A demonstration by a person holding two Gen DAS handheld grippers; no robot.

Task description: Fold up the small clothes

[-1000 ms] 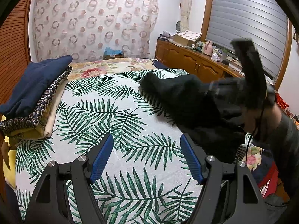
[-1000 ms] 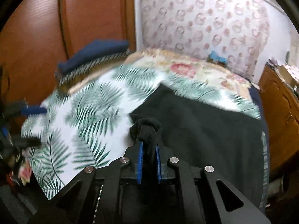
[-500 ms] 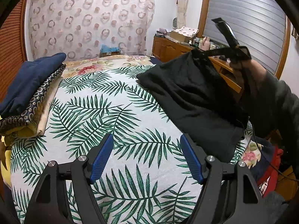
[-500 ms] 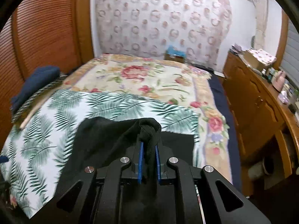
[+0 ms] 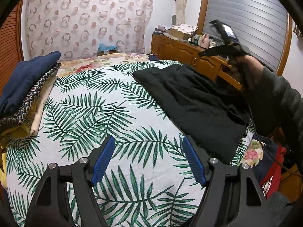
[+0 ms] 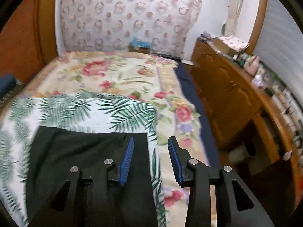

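Two grippers working over a bed. Far left, stack of folded clothes point(image 5: 24, 92) is sitting on the bed edge, navy piece on top. Left gripper point(image 5: 148, 162) is hovering over the palm-leaf sheet point(image 5: 90, 113), jaws wide apart, nothing between them. Black garment point(image 5: 191, 102) is lying flat on the sheet's right side, near the bed edge. Right gripper point(image 6: 150, 158) is hanging just above that garment's far right corner, jaws opening, pads clear of the cloth. Wooden dresser point(image 6: 227, 94) is standing along the right wall.
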